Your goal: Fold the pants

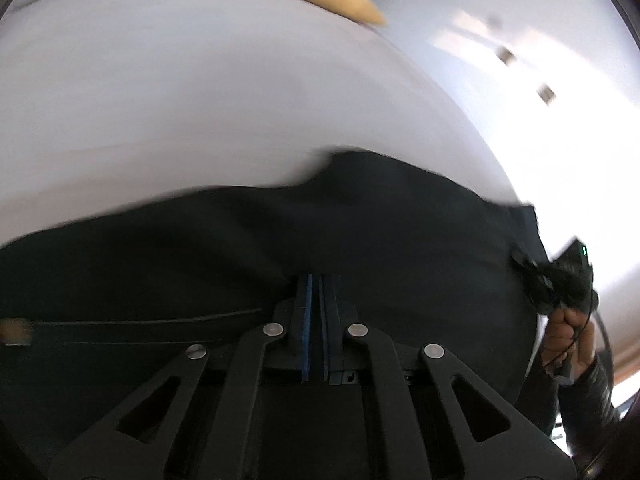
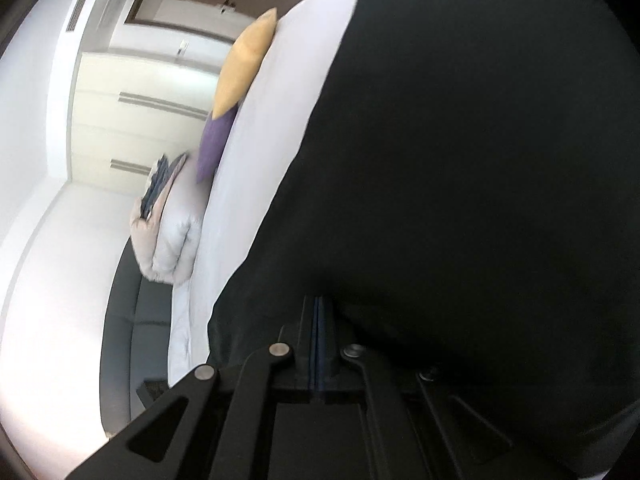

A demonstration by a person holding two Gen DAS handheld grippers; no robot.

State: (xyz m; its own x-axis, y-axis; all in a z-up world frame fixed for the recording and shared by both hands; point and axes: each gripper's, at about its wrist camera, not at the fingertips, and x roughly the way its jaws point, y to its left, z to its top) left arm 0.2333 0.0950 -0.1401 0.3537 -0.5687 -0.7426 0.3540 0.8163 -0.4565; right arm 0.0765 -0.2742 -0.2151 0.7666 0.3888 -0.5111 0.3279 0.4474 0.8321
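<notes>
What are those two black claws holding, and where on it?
Both hold the black pants. The left gripper and right gripper are each shut on an edge; which part cannot be told.

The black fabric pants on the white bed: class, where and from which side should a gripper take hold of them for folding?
Grip the black fabric pants at their edge, coming in level from the near side, since thin flat cloth on the white bed only offers its border. Both the left gripper and right gripper are shut on such an edge.
</notes>
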